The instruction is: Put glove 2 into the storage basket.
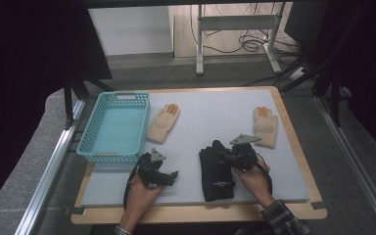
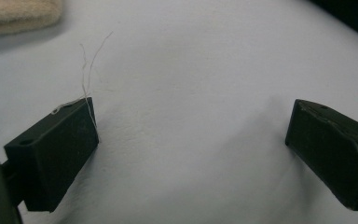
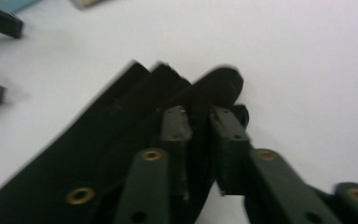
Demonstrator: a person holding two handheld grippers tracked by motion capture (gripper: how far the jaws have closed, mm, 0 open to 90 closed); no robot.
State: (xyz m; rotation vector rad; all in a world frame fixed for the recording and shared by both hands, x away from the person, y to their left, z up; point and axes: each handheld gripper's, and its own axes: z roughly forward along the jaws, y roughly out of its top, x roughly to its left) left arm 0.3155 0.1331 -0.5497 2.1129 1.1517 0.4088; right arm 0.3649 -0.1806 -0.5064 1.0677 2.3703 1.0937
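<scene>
White bench (image 1: 200, 122): my right hand-held gripper (image 3: 199, 135) pinches the black glove (image 1: 216, 171) lying lengthwise toward me; left hand-held gripper (image 2: 191, 149) gapes empty beside it.

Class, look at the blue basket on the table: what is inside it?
The blue basket looks empty: its bare floor shows in the high view, with nothing lying on it. The strip just behind its near wall is hidden, so something flat there cannot be ruled out.

A white mat (image 1: 210, 112) covers a wooden board (image 1: 200, 211) with aluminium rails (image 1: 49, 171) along its left and right. On the far floor stands a metal frame (image 1: 199, 44) beside loose cables (image 1: 247, 44).
</scene>
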